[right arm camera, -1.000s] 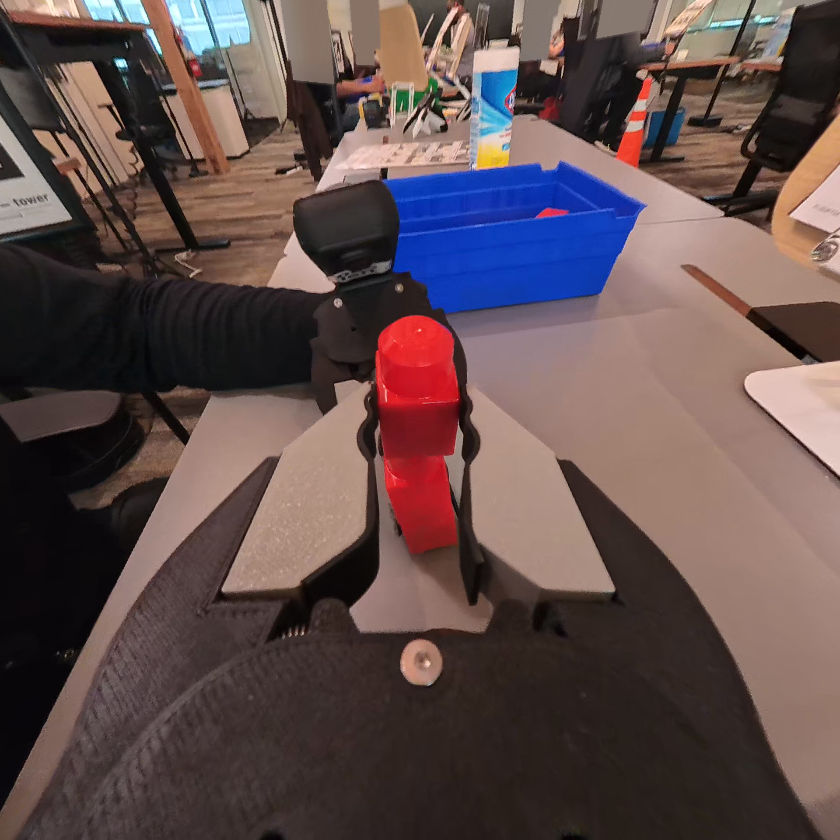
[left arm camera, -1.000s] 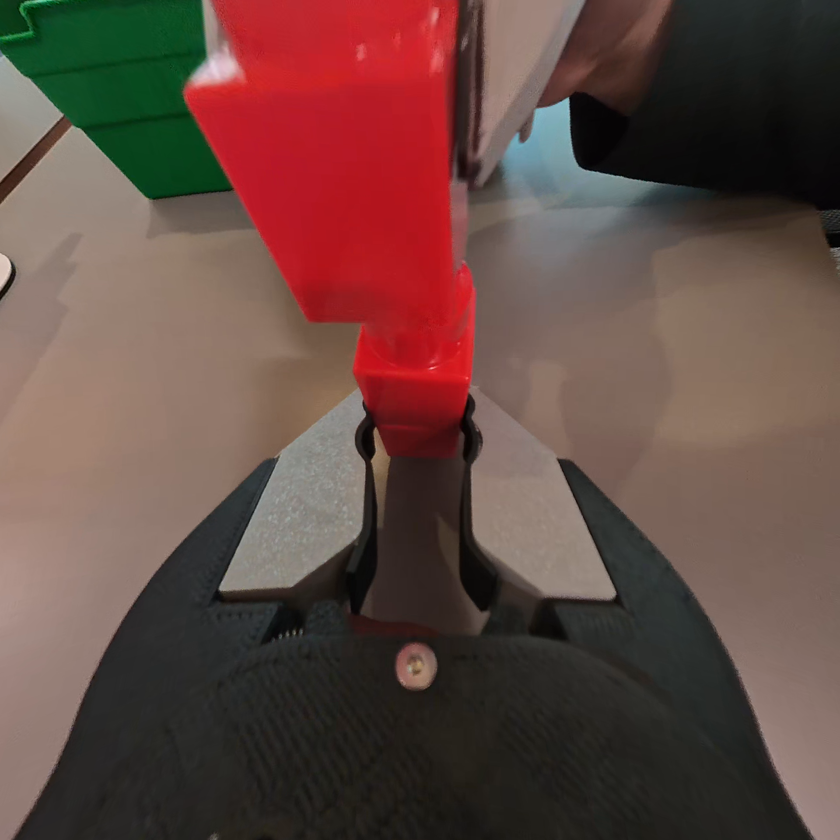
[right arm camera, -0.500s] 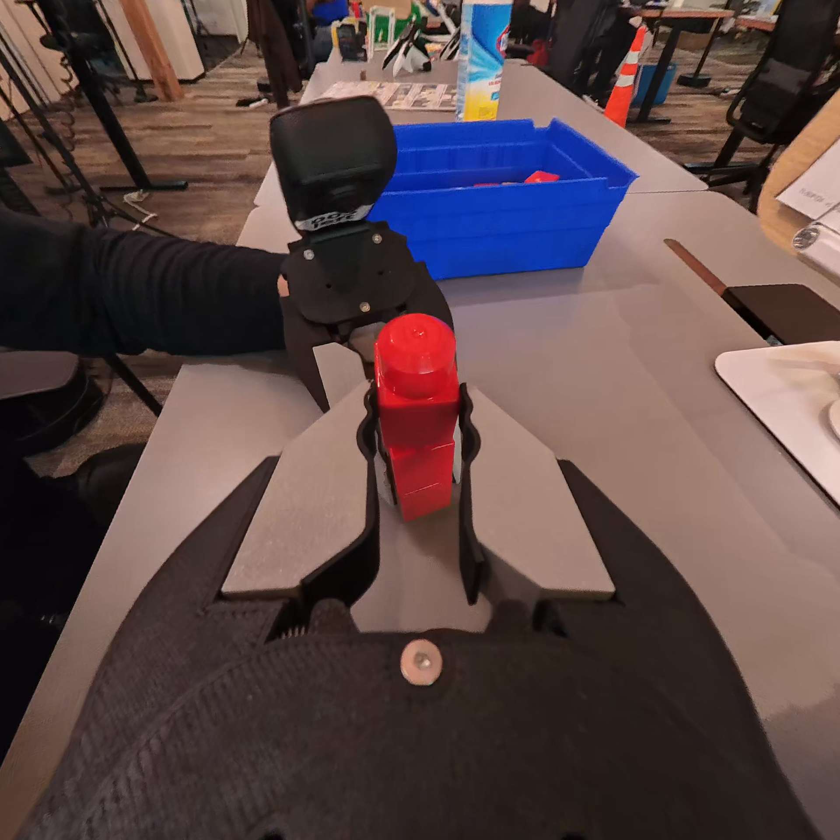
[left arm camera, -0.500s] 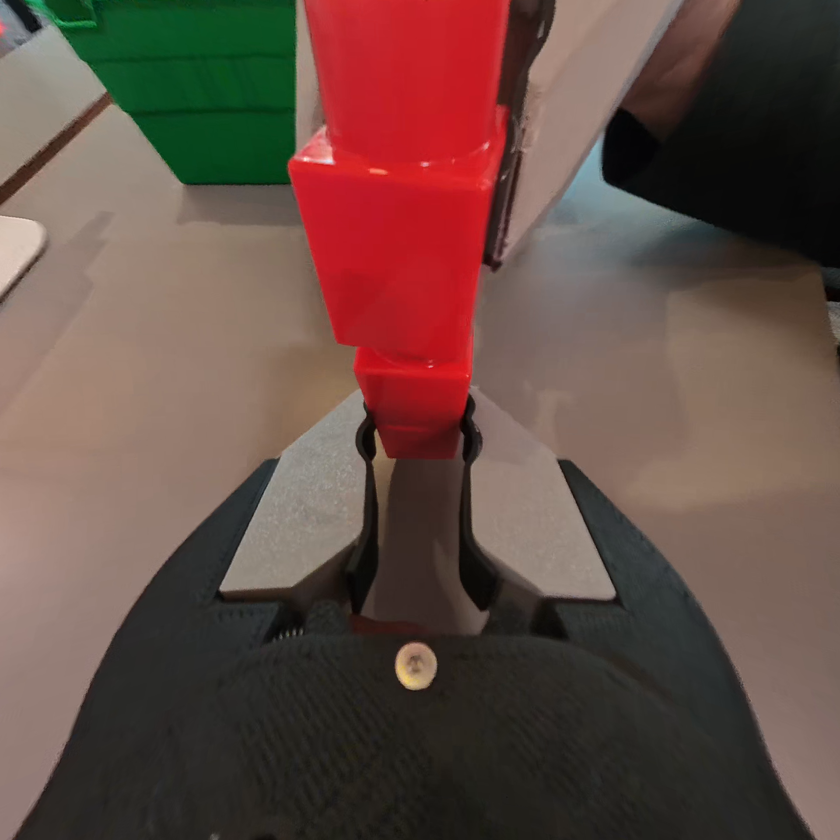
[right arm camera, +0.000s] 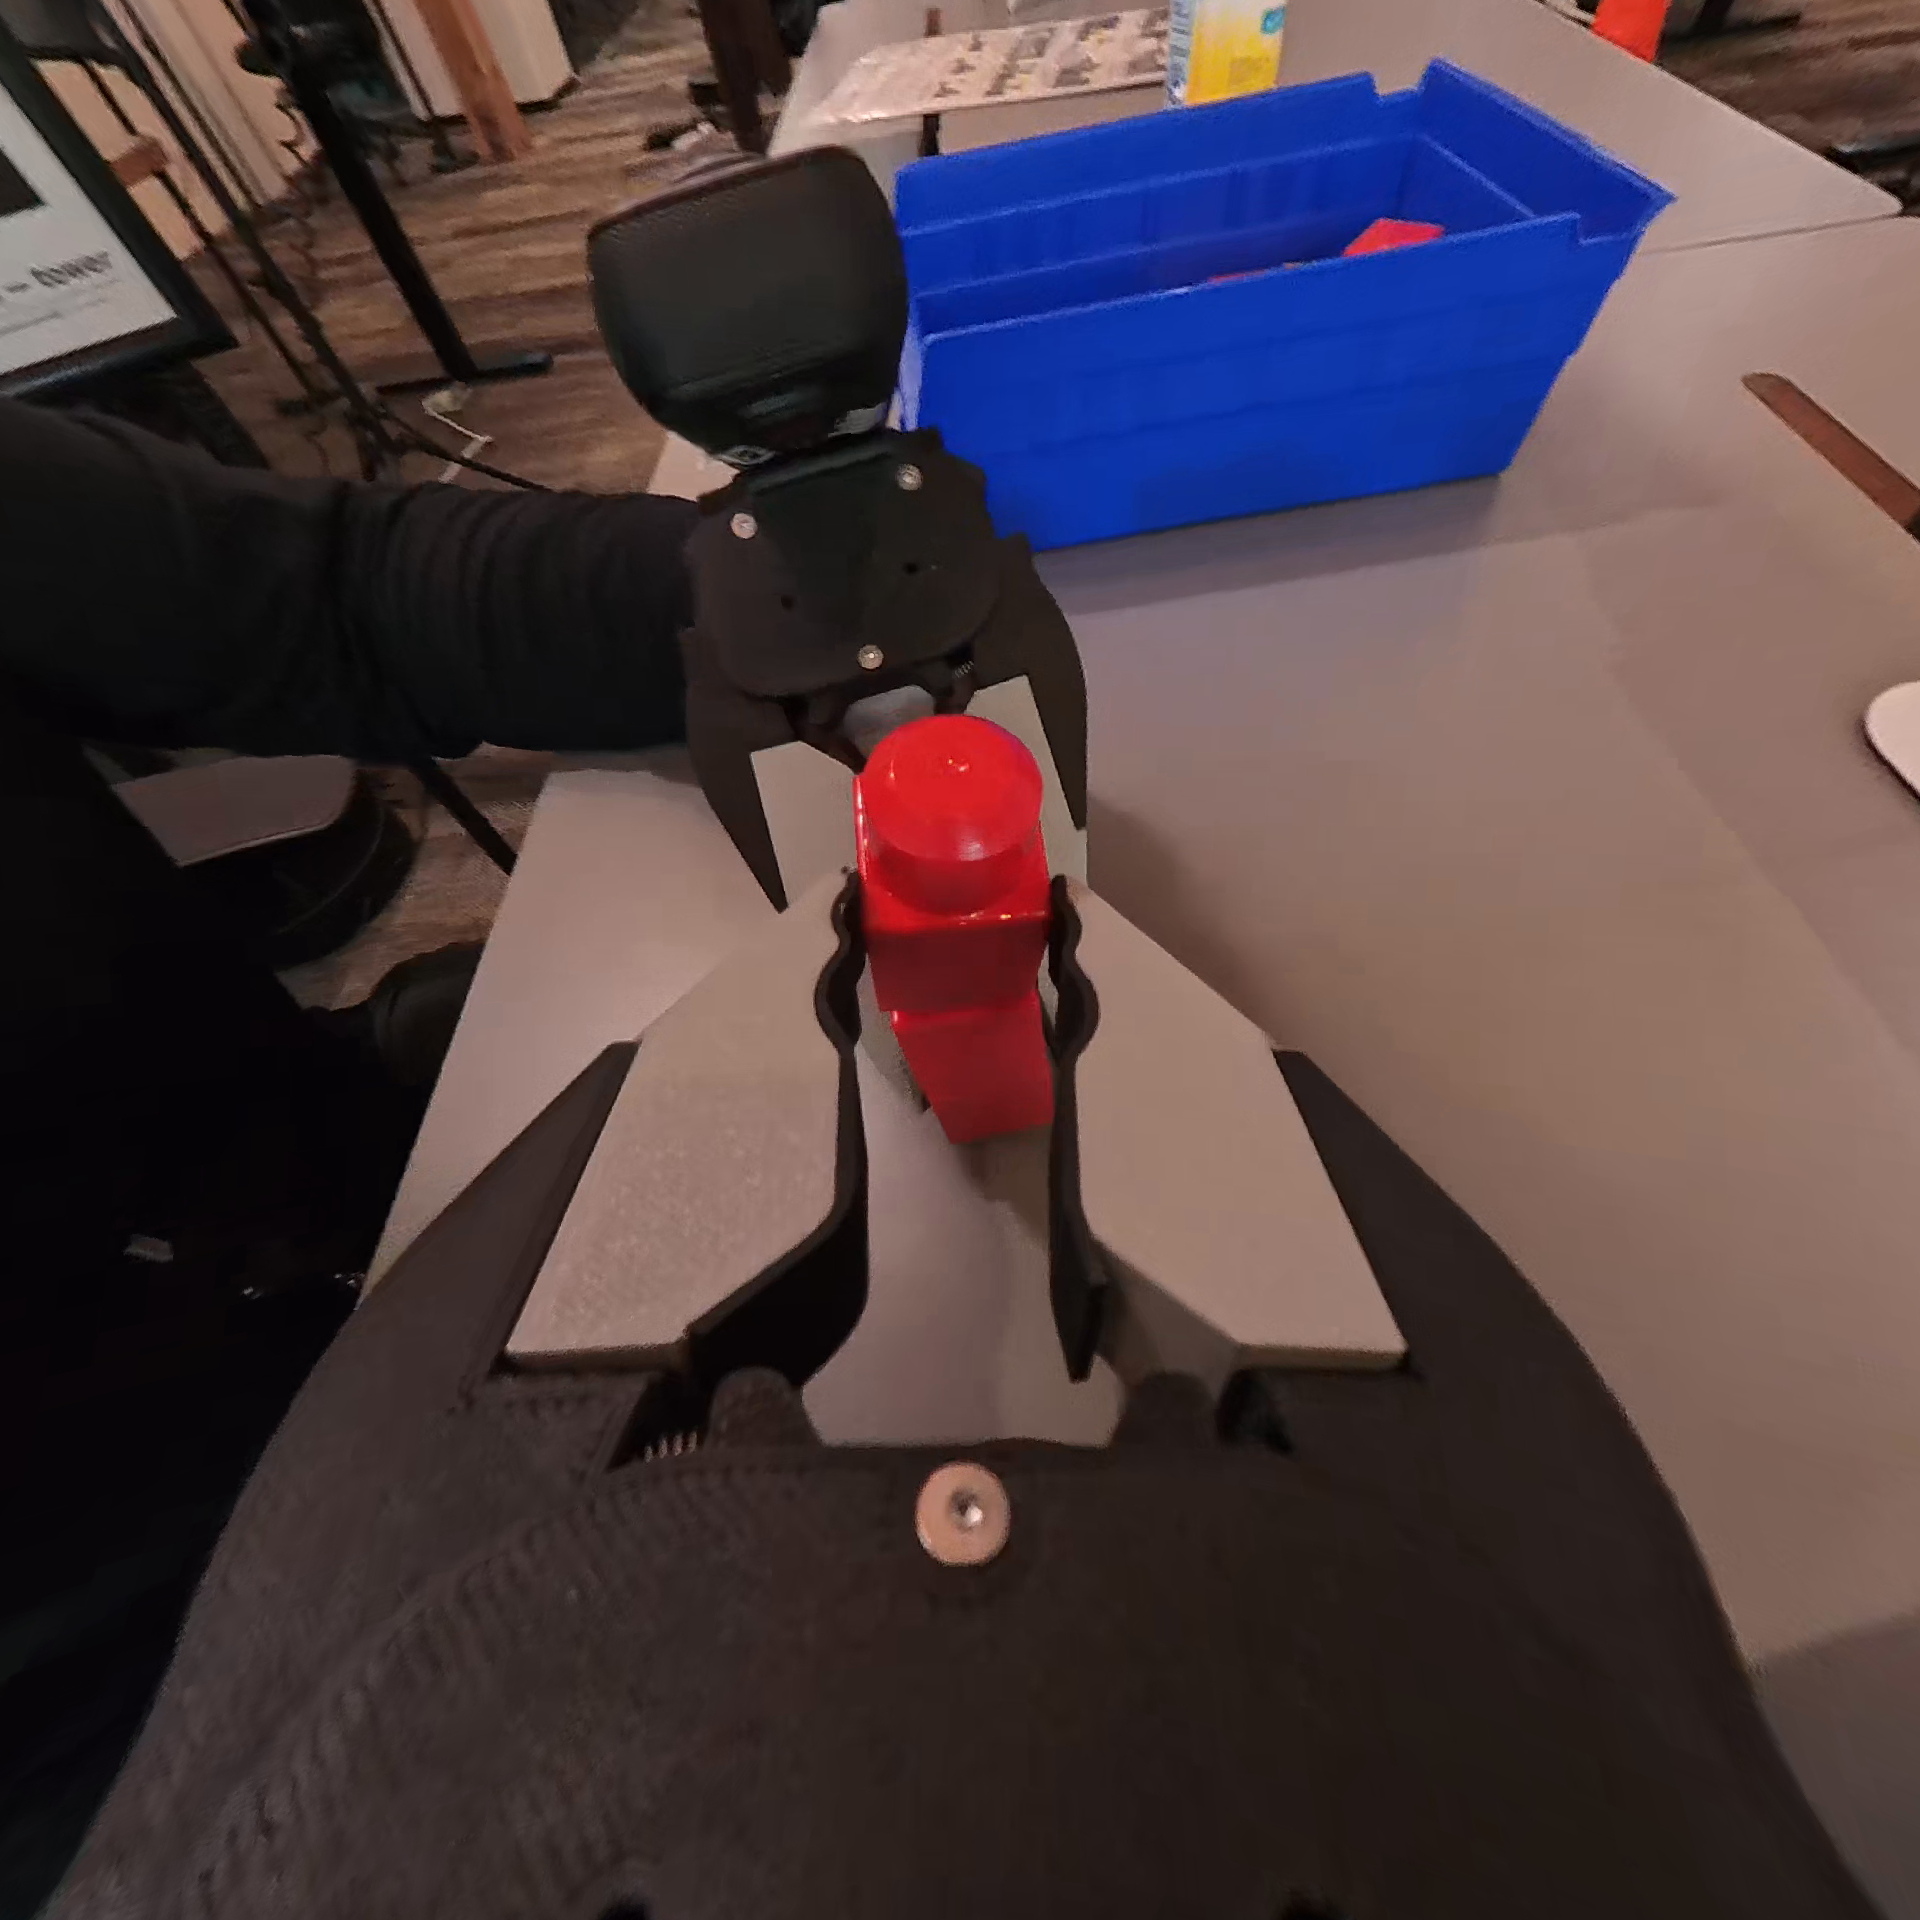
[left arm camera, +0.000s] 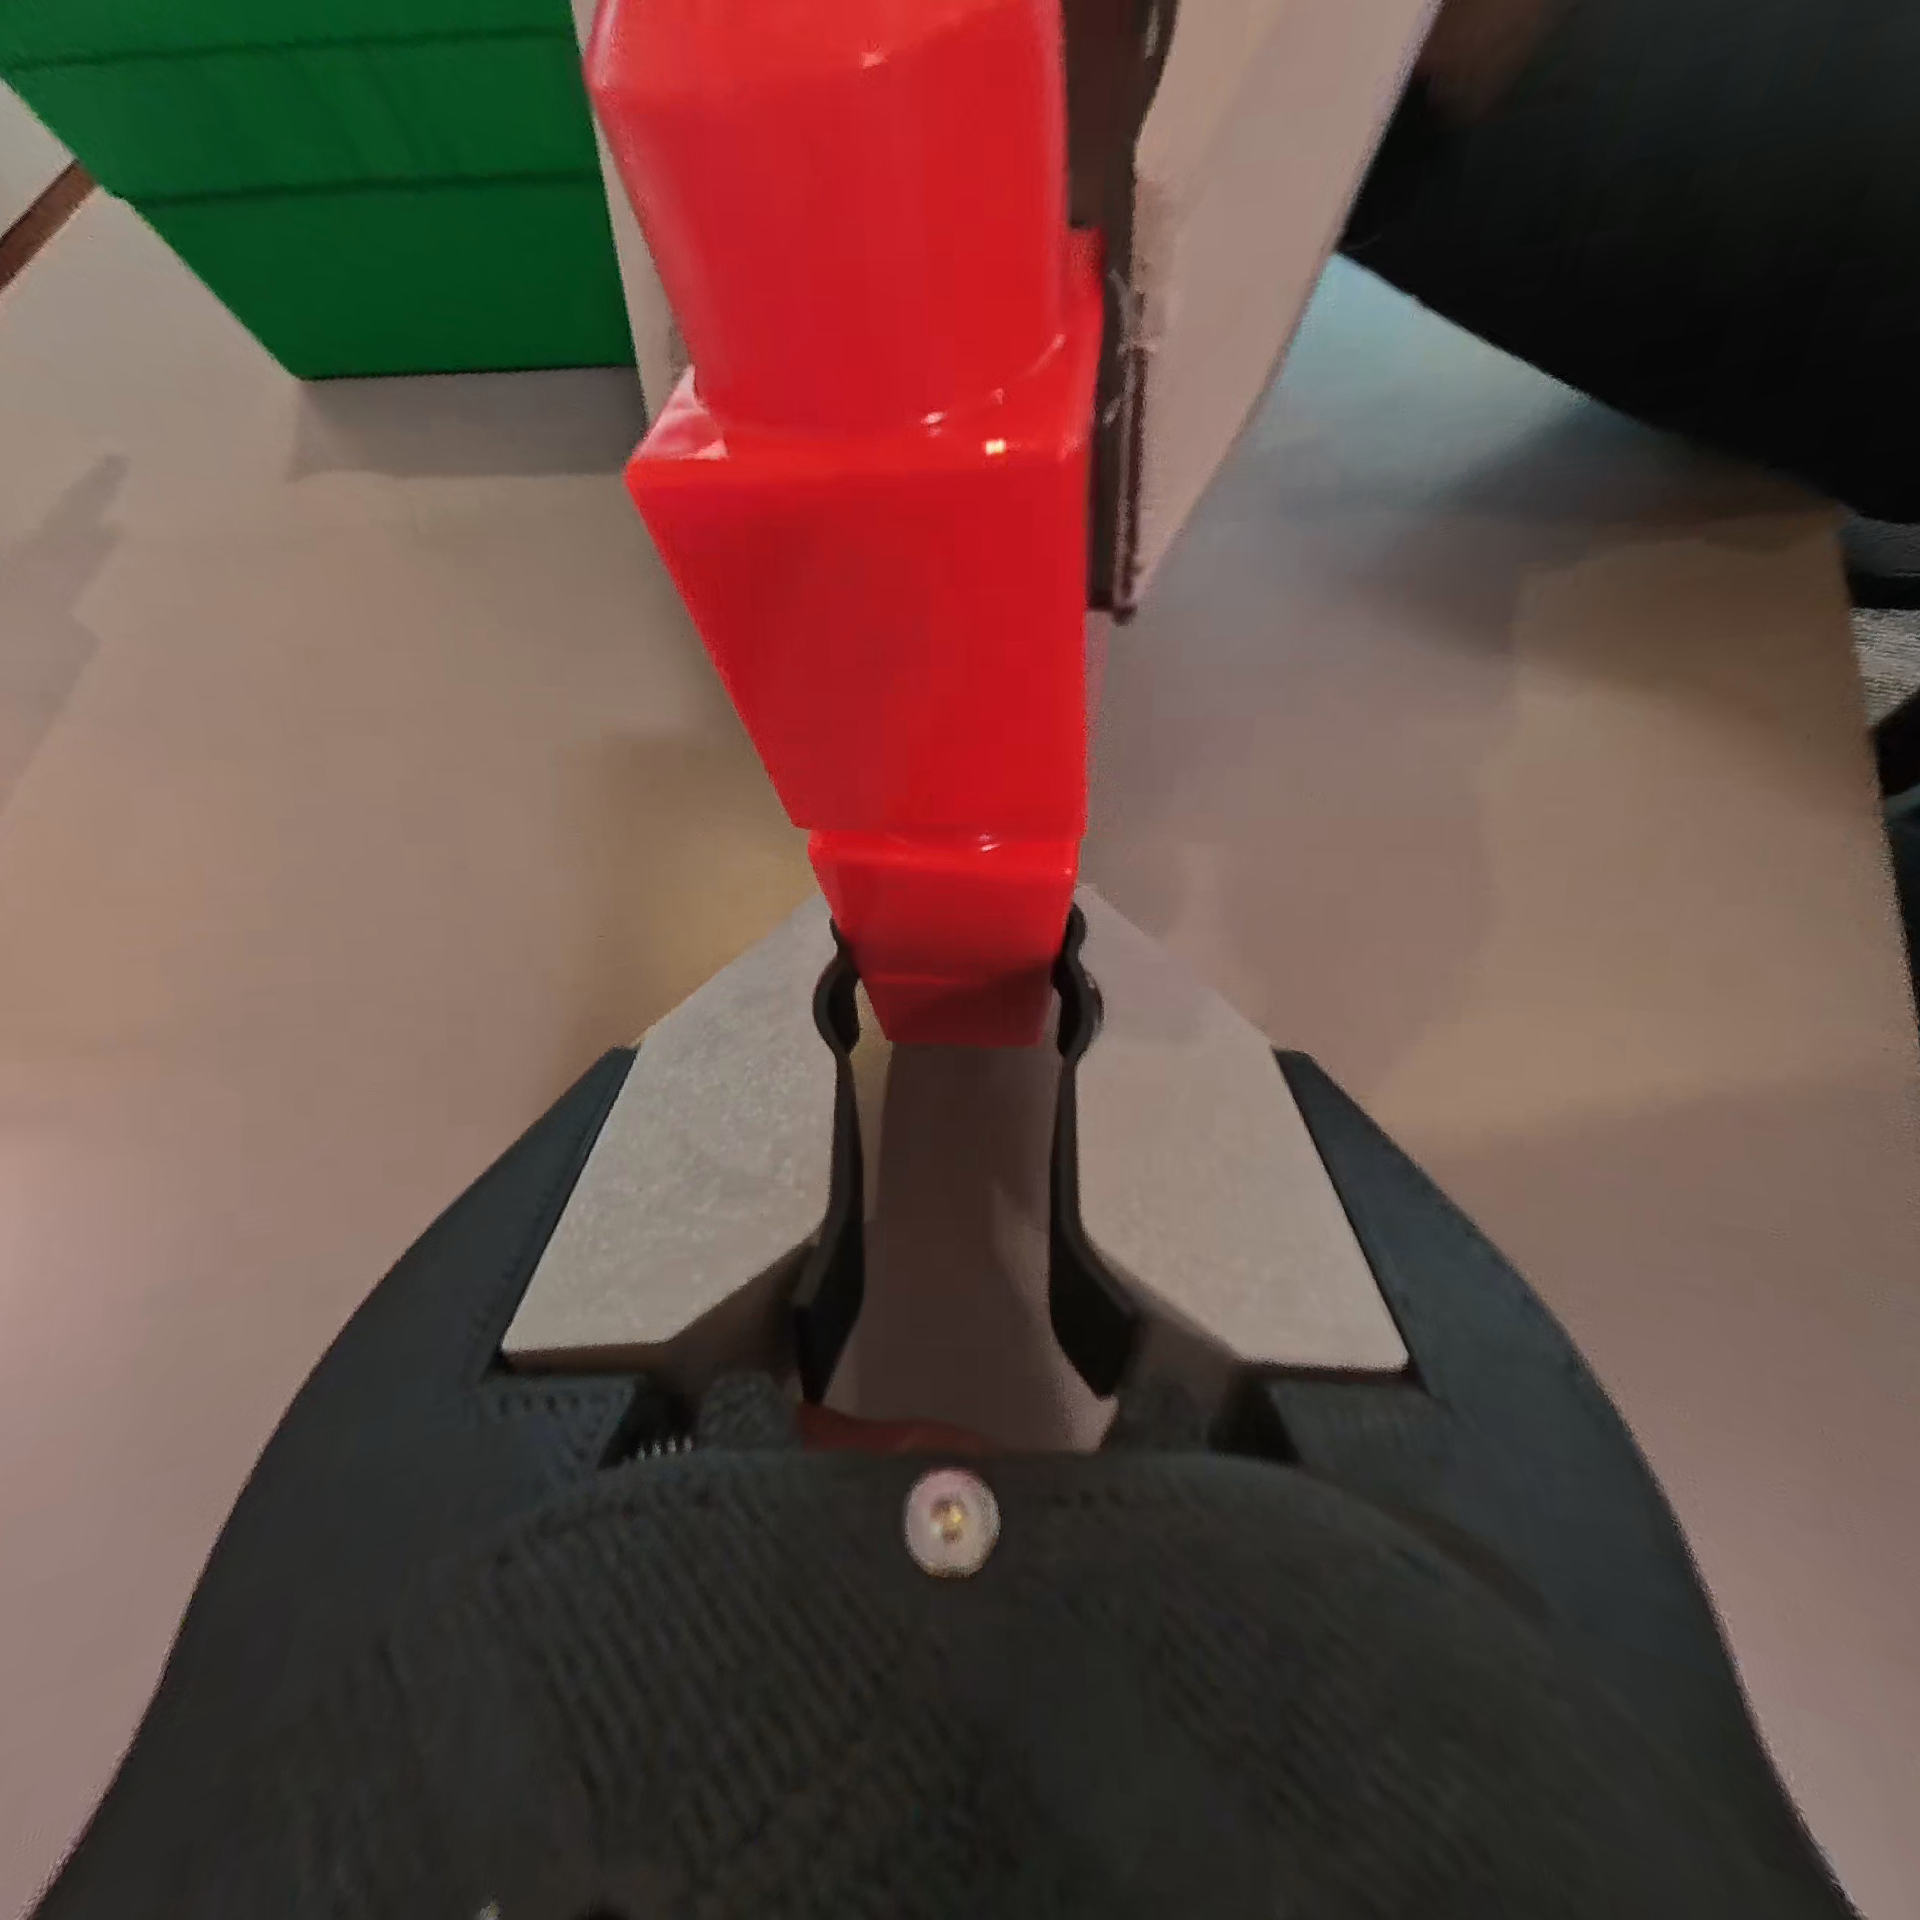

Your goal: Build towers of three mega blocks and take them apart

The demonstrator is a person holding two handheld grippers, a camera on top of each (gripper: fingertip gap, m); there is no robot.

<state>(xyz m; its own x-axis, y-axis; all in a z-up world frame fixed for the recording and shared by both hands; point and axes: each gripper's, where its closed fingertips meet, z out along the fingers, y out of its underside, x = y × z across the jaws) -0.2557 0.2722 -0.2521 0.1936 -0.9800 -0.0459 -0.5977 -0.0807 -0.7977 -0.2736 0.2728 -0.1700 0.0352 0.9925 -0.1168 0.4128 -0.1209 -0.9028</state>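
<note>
A tower of red mega blocks is held between both grippers above the grey table (right arm camera: 1455, 935). In the left wrist view my left gripper (left arm camera: 951, 966) is shut on the lowest red block (left arm camera: 940, 914). A second red block (left arm camera: 883, 644) sits on it, leaning slightly left, and a third (left arm camera: 831, 208) runs out of the top of the frame. In the right wrist view my right gripper (right arm camera: 951, 956) is shut on the top red block (right arm camera: 951, 935), stud up, with another red block (right arm camera: 982, 1070) under it. The left gripper (right arm camera: 862, 582) shows just beyond, fingers pointing toward the tower.
A blue bin (right arm camera: 1247, 364) holding red blocks (right arm camera: 1387, 239) stands at the back of the table. A green bin (left arm camera: 343, 208) stands behind the tower in the left wrist view. A white object (right arm camera: 1896, 738) lies at the right edge. A black sleeve (right arm camera: 312, 603) reaches in from the left. The grippers' ends are close to 8 cm from one another.
The upper blocks held by my right gripper came down onto the block in my left gripper, and the stud between them is covered. The right wrist view now looks more steeply down.
</note>
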